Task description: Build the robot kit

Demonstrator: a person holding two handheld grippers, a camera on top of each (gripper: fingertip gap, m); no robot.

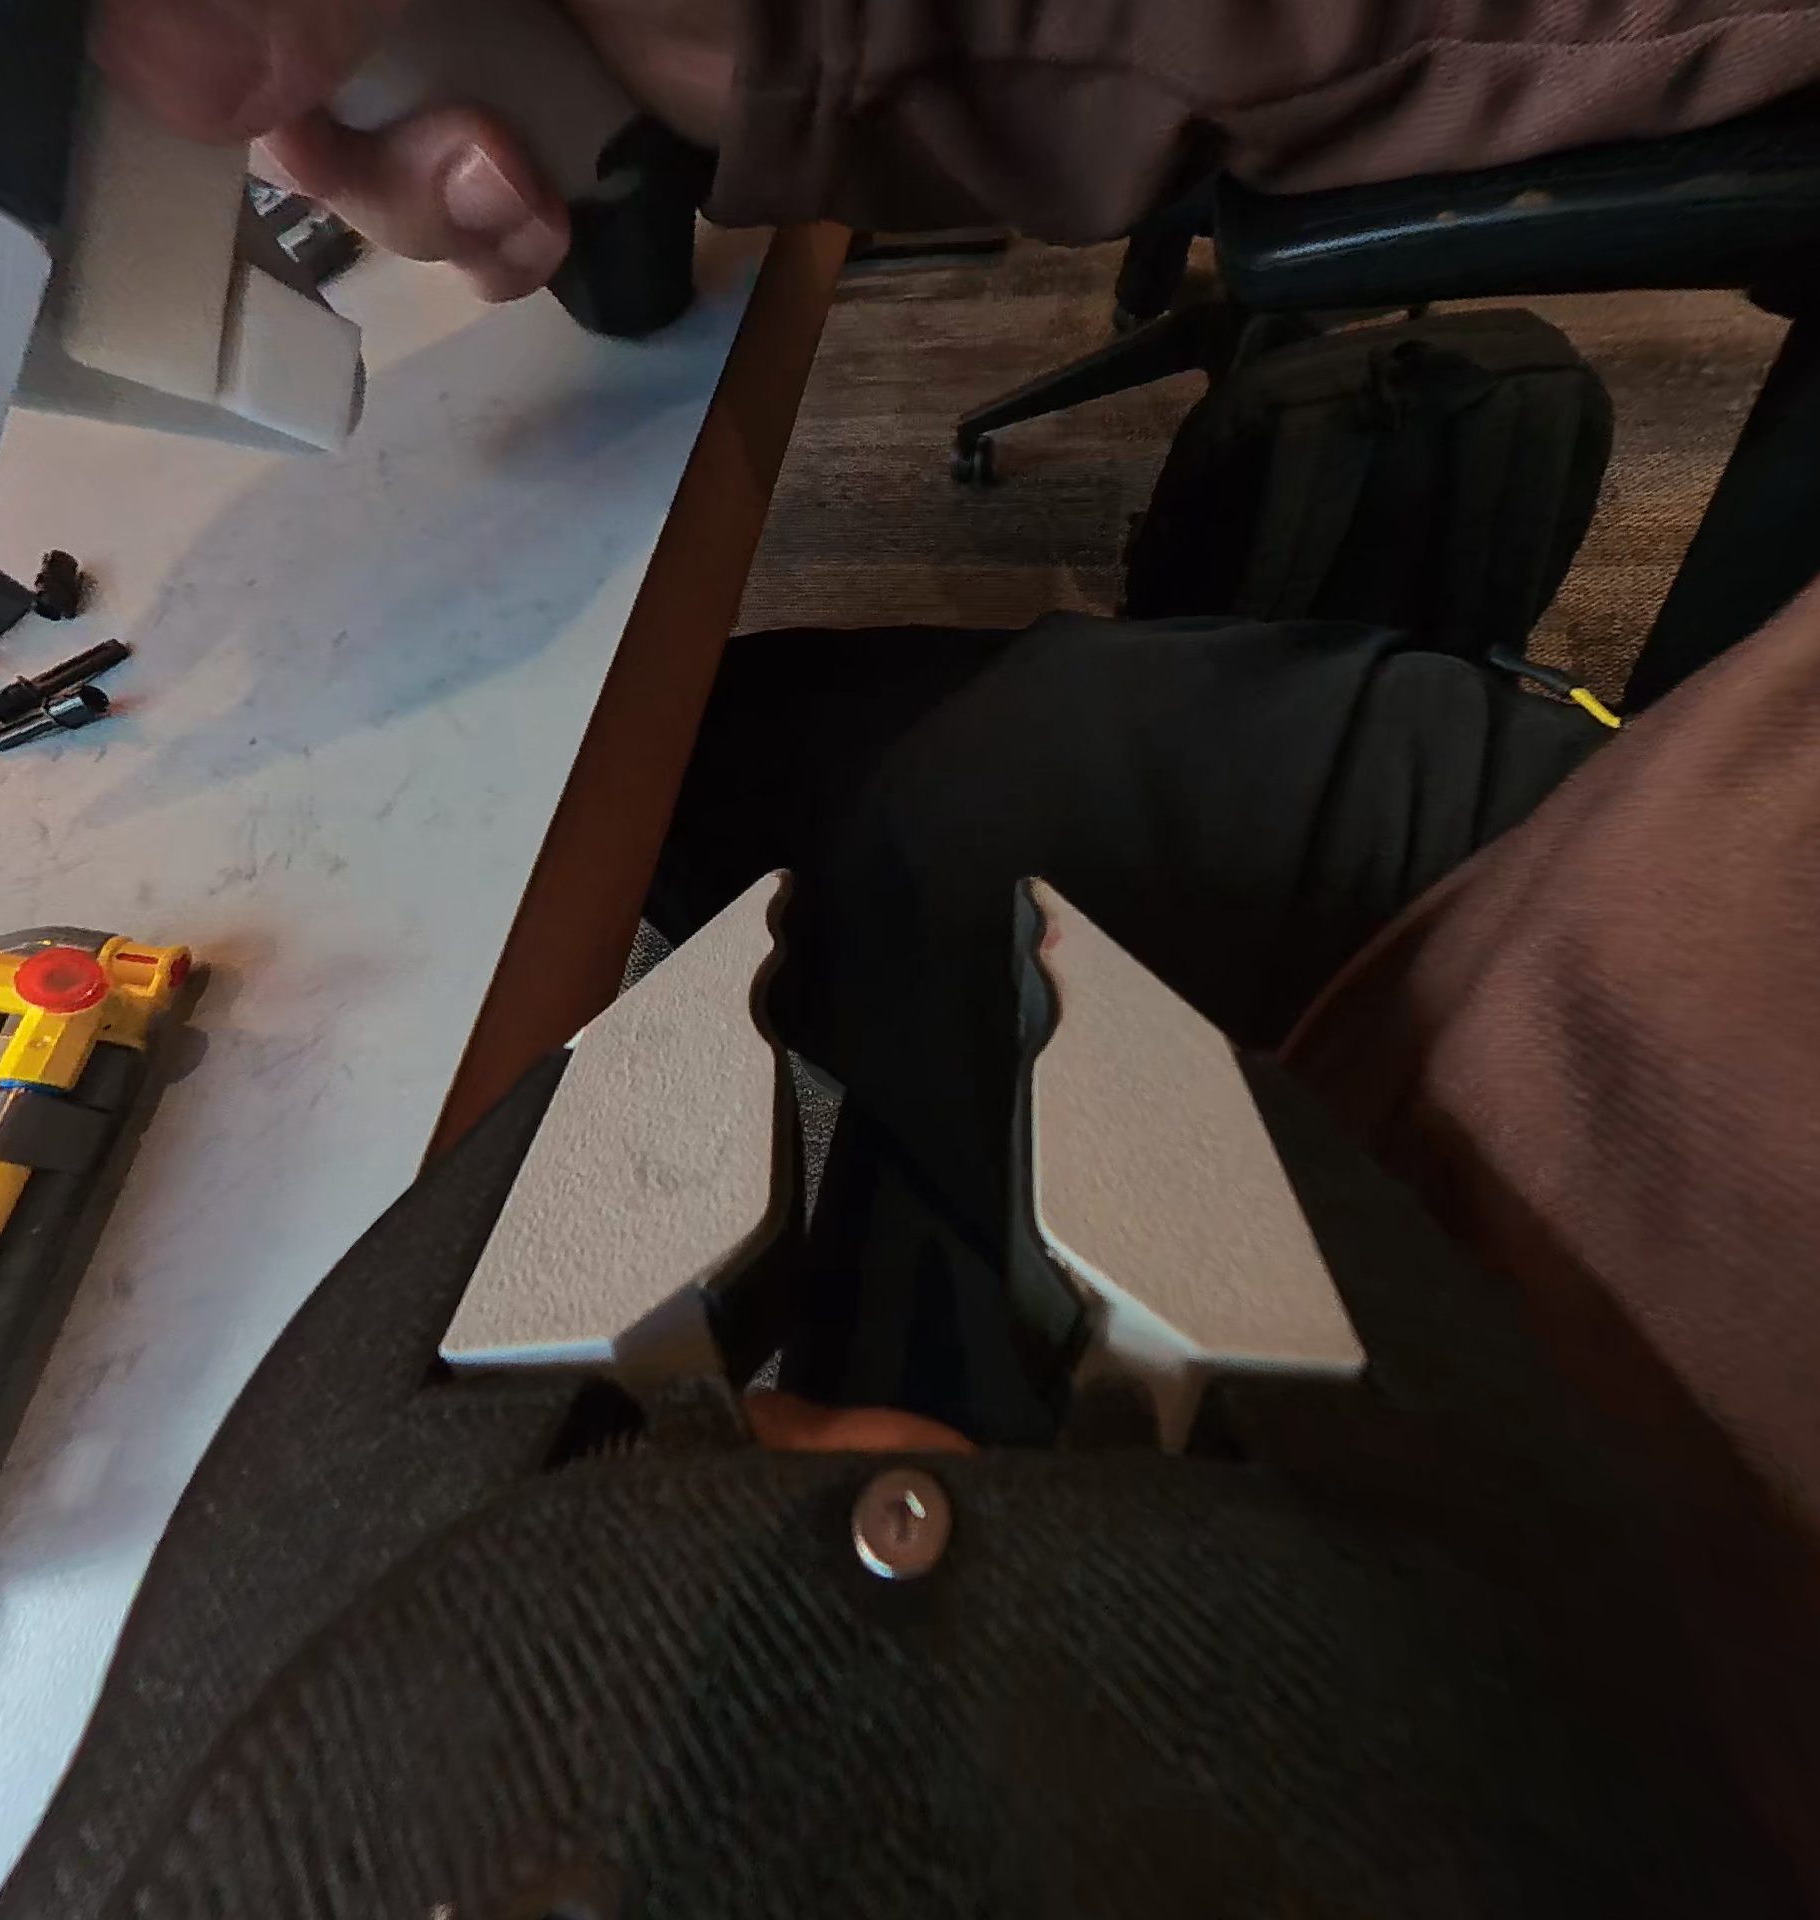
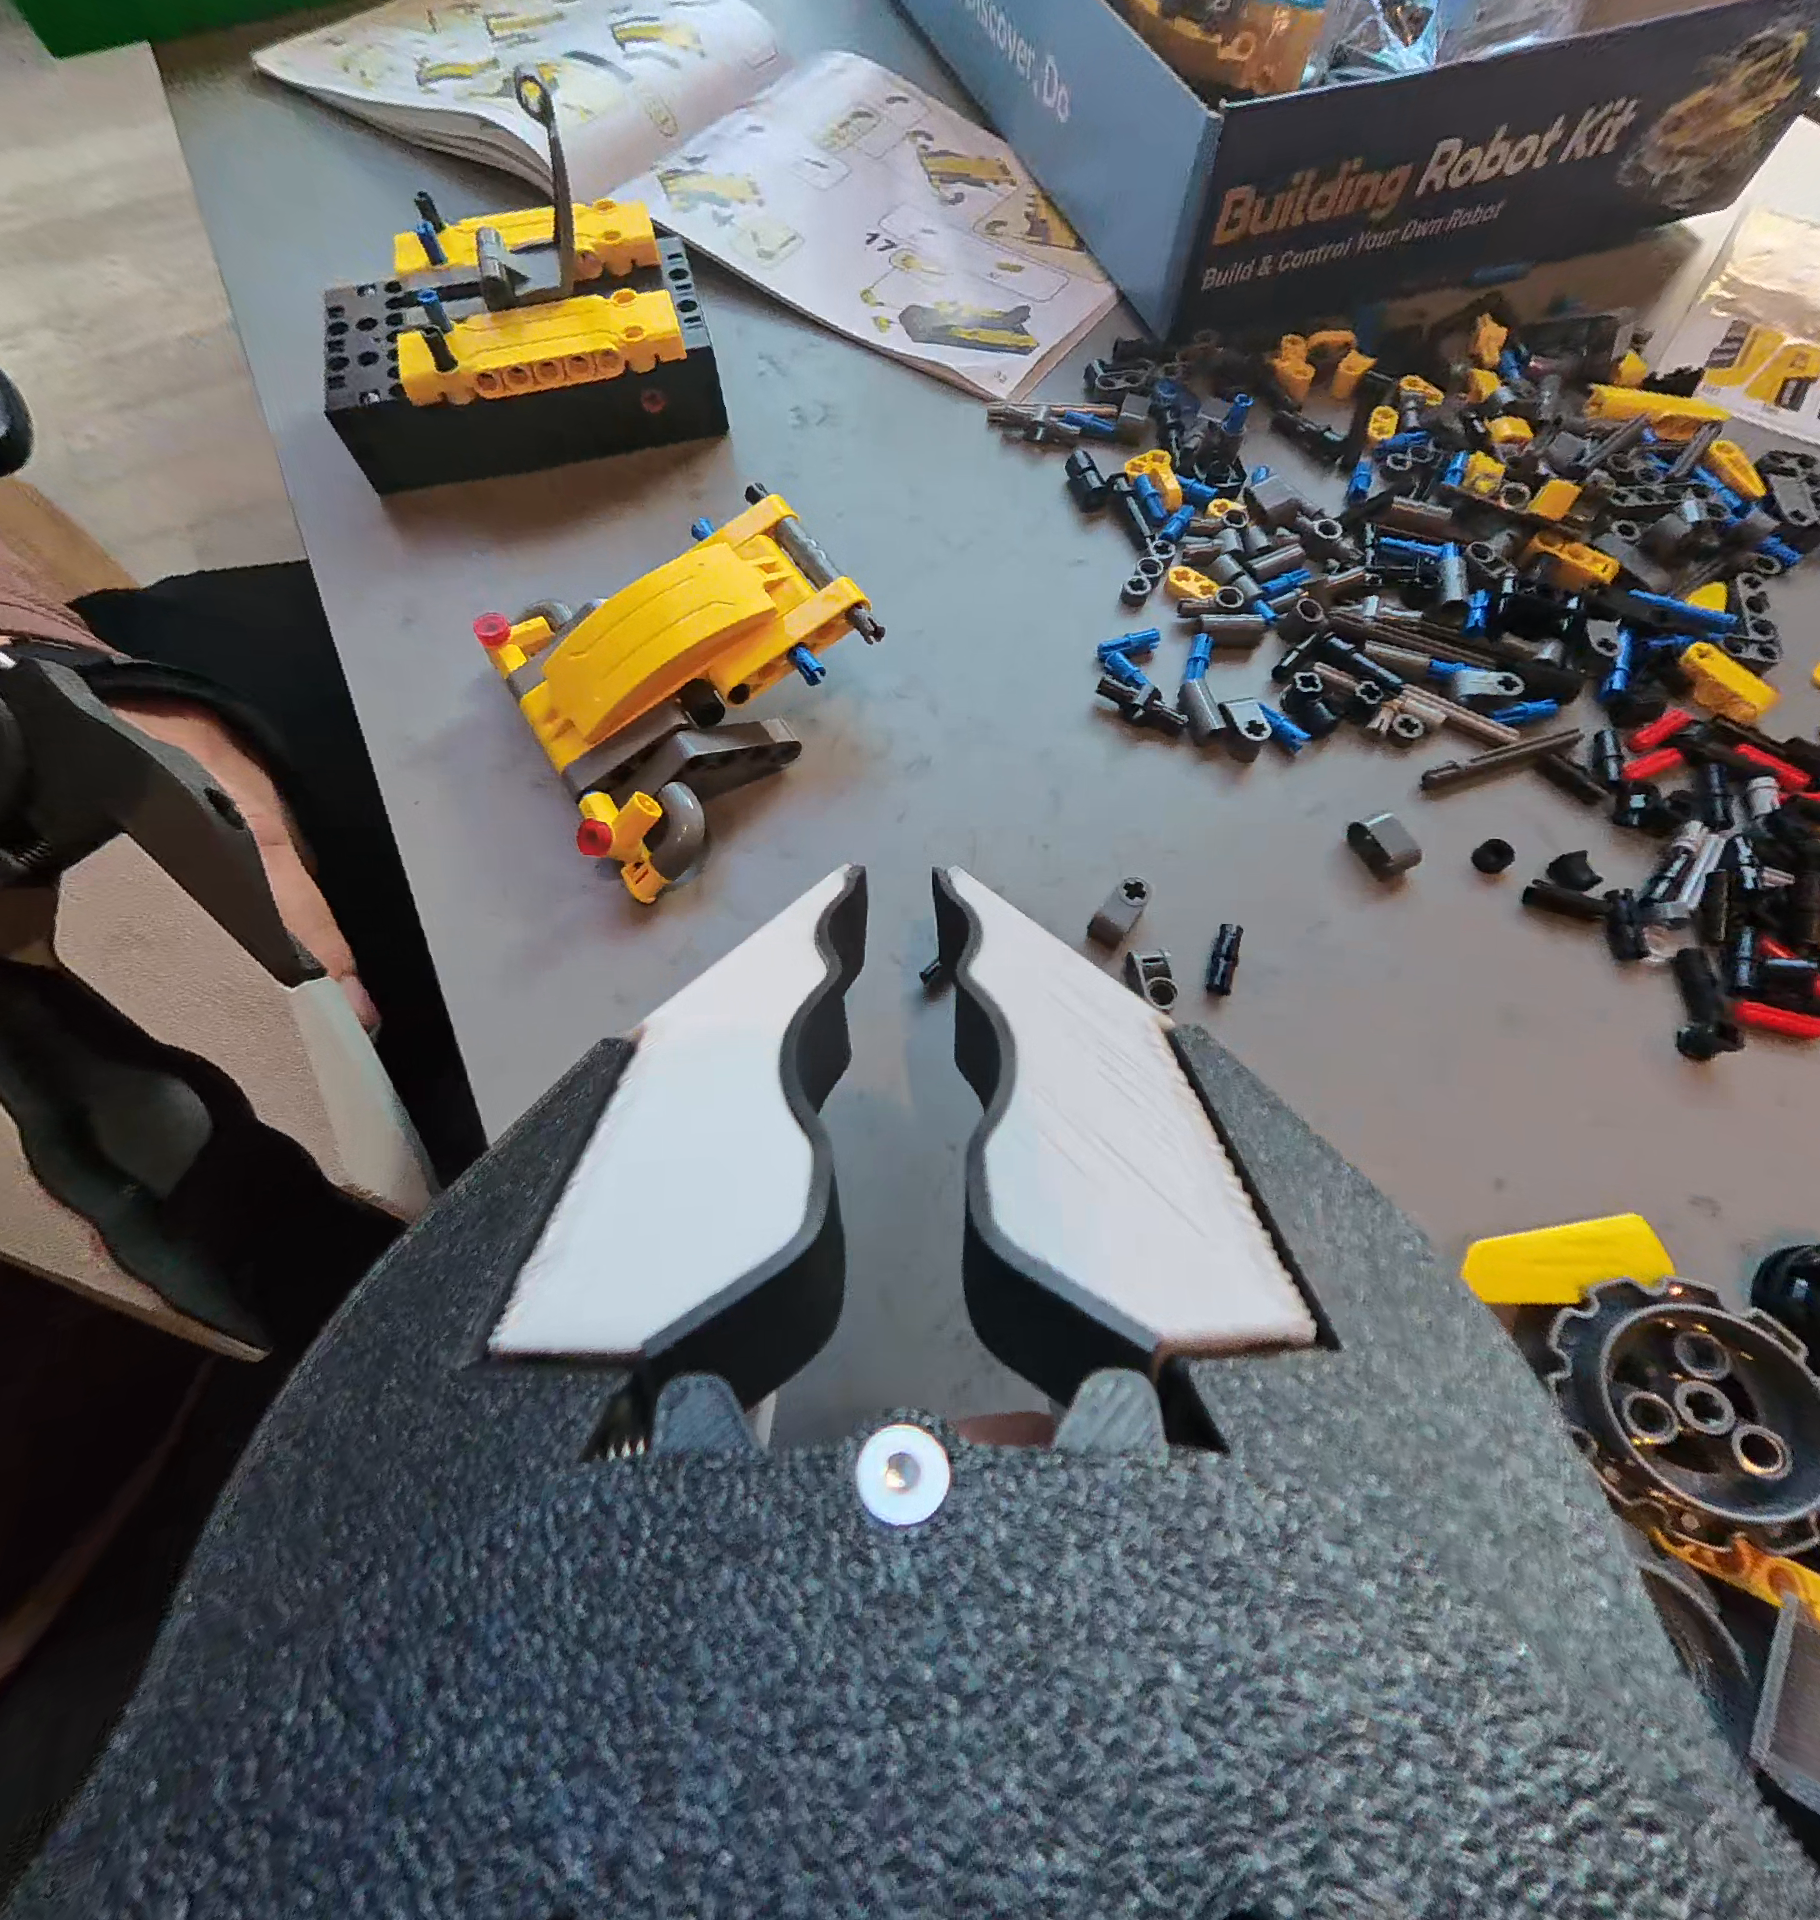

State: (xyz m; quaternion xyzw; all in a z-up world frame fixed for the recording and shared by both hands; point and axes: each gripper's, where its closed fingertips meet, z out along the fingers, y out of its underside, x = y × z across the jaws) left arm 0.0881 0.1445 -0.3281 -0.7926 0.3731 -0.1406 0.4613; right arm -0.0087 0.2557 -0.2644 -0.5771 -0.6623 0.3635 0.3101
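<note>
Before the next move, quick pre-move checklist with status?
1. Right gripper jaws open, empty: ok.
2. Left gripper jaws open, empty: ok.
3. Left gripper over table: not ok, it points off the edge at the floor.
4. Small black pin between the right jaws: cannot tell, partly hidden.
5. Yellow model free of the parts pile: ok.

Right gripper [image 2: 900, 883] ajar, empty, nr small black pin [image 2: 932, 971]

Loose parts [image 2: 1488, 623] lie right of the model [image 2: 677, 665], box [image 2: 1405, 156] behind.
</note>
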